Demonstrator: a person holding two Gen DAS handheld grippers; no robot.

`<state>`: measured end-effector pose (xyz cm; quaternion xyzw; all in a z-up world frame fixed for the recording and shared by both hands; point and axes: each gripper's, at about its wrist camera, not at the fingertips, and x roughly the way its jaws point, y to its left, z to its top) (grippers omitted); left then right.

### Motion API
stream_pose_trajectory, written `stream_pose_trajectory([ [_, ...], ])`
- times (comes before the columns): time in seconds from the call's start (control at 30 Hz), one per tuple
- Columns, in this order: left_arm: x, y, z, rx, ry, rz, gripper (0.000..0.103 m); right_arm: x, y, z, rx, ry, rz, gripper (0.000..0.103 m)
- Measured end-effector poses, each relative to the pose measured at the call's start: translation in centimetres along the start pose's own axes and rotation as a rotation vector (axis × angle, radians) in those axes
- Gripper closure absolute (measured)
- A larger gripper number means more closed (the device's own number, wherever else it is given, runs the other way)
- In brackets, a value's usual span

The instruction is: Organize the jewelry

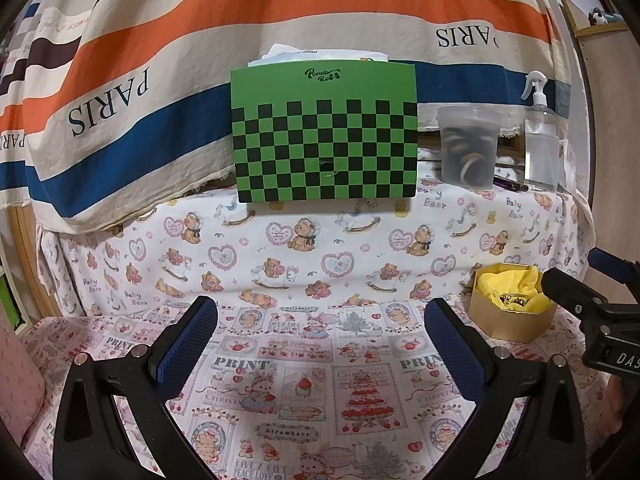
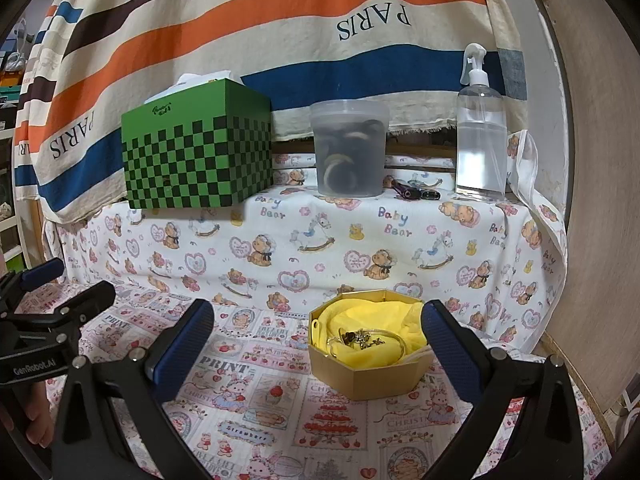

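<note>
- Jewelry (image 2: 360, 338) was seen piled on yellow cloth (image 2: 372, 316) inside an open gold box (image 2: 368, 380).
- Box was set on a printed tablecloth (image 2: 256, 400); striped PARIS fabric (image 2: 280, 20) was hung behind.
- Green checkered box (image 2: 200, 160), plastic tub (image 2: 350, 148) and spray bottle (image 2: 480, 128) were lined on a raised ledge.
- Right gripper (image 2: 318, 350) was held spread, box just ahead between its fingers.
- Left gripper (image 1: 320, 346) was spread, empty, box off to its right.

Green-and-black checkered box (image 2: 198, 152) (gold octagonal box (image 2: 370, 376), yellow lining (image 2: 376, 316)).

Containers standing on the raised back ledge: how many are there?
3. The green checkered cardboard box is on the left, the clear lidded plastic tub in the middle, the clear plastic spray bottle on the right. None seems hidden.
</note>
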<state>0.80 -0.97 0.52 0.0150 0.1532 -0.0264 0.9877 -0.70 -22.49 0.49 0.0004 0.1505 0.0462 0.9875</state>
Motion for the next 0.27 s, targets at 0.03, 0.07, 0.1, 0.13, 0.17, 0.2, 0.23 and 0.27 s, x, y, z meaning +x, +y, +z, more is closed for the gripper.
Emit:
stream_pose_trajectory([
  [0.03, 0.00, 0.00, 0.02, -0.001, 0.000, 0.001, 0.000, 0.00, 0.03, -0.05, 0.000, 0.000, 0.000, 0.000],
  [0.07, 0.02, 0.00, 0.02, -0.002, 0.002, 0.001, 0.000, 0.00, 0.03, -0.05, 0.000, 0.000, 0.000, 0.000],
  [0.1, 0.04, 0.03, 0.02, -0.001, 0.002, 0.001, 0.000, -0.01, 0.02, -0.08, -0.001, 0.000, 0.000, 0.000],
  [0.13, 0.05, 0.01, 0.02, -0.003, 0.005, 0.001, 0.000, 0.01, 0.02, -0.04, 0.000, 0.001, 0.000, 0.000],
  [0.17, 0.06, 0.01, 0.02, -0.004, 0.007, 0.002, 0.000, -0.01, 0.02, -0.05, 0.000, 0.000, 0.000, 0.000],
  [0.2, 0.06, 0.03, 0.01, -0.006, 0.009, 0.003, 0.000, 0.01, 0.02, -0.04, 0.000, 0.000, 0.000, 0.000],
  [0.23, 0.09, 0.08, 0.02, -0.008, 0.010, 0.004, 0.000, 0.02, 0.02, -0.03, 0.000, 0.001, 0.000, 0.000],
  [0.27, 0.13, 0.11, 0.03, -0.007, 0.010, 0.003, 0.000, 0.00, 0.02, -0.05, 0.000, 0.001, 0.000, 0.000],
])
